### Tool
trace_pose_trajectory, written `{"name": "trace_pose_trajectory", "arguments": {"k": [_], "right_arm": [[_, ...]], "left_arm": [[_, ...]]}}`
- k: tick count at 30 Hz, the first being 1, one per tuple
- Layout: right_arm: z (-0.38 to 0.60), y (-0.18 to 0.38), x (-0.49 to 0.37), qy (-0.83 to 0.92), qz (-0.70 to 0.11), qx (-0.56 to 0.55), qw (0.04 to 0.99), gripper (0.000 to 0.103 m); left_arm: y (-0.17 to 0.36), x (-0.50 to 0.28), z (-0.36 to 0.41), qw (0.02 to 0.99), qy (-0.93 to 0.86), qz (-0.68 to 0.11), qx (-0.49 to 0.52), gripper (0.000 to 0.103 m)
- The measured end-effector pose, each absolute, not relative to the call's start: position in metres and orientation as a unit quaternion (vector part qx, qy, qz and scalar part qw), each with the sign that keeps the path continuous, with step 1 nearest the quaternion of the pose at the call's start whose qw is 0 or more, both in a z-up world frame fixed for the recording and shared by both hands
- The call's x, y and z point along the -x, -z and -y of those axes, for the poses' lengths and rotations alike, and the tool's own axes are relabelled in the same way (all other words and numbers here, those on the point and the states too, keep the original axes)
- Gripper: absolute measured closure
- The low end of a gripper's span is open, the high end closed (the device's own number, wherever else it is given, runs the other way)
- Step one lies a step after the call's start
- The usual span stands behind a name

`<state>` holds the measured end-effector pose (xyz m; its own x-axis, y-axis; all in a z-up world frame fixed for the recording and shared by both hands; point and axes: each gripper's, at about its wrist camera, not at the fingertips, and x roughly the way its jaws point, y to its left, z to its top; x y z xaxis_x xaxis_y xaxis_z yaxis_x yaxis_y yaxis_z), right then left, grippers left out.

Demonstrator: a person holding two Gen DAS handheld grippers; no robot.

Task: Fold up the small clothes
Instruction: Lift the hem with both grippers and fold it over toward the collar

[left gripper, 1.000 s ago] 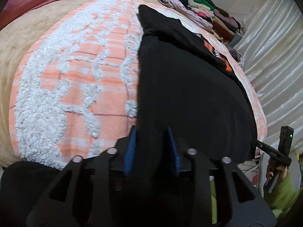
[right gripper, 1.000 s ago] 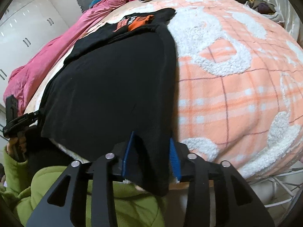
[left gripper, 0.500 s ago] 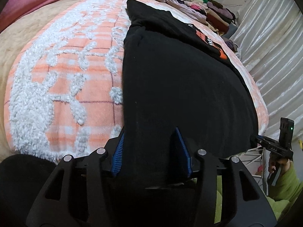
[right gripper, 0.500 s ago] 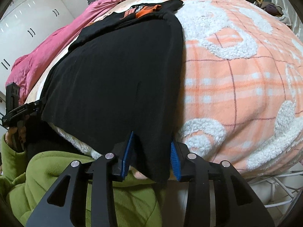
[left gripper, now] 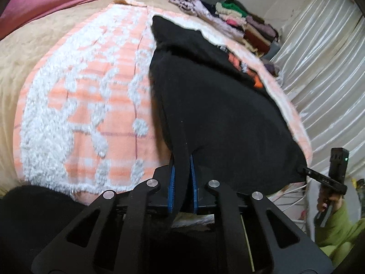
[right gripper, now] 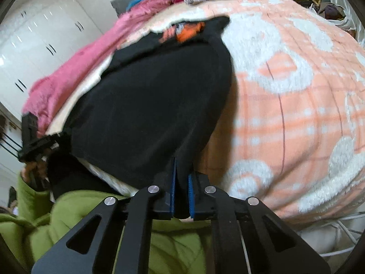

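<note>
Fabric of the black garment (left gripper: 216, 114) was pinched in both tools at this moment. The left gripper (left gripper: 181, 180) was clenched on the near left corner of the hem, with a narrow strip of cloth between its blue pads (left gripper: 171, 182). The right gripper (right gripper: 181, 182) was clenched in the same way on the near right corner. The garment itself lay spread on the orange and white blanket (left gripper: 91, 105) of the bed, its far end with the orange print (right gripper: 184, 32) toward the pile of clothes (left gripper: 246, 25), and its near edge at the edge of the bed, close to the person in the green sleeve (right gripper: 68, 223).

Several things could go wrong from here, in my judgement. Each grip took only a small bit of cloth, so a quick pull could draw the hem out of one pair of pads, and that corner would fall. If one hand rose or moved faster than the other, the fold line would be oblique and the edges would not meet. The blanket looked fluffy, so the black cloth could cling to it and drag into wrinkles instead of sliding. It was also not visible whether each tool held one layer or two; with only the upper layer caught, the lower one would stay behind and the fold would open.
</note>
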<state>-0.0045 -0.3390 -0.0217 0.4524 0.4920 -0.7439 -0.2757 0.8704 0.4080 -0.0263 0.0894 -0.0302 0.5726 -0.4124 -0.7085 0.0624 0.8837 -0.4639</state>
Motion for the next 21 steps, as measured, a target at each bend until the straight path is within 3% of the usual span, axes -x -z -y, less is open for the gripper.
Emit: {"name": "trace_pose_trajectory", "arguments": {"k": [12,21], "right_arm": [[0.349,-0.055,-0.063,-0.238,-0.334,-0.146,0.900,0.095],[0.345,-0.071,-0.135,-0.216,-0.296,-0.128,0.922,0.095]], "left_arm": [[-0.022,-0.046,-0.101,0.871,0.138,-0.398,0.252,0.098],[-0.039,-0.118,-0.105,0.865,0.131,-0.392,0.286,0.098]]}}
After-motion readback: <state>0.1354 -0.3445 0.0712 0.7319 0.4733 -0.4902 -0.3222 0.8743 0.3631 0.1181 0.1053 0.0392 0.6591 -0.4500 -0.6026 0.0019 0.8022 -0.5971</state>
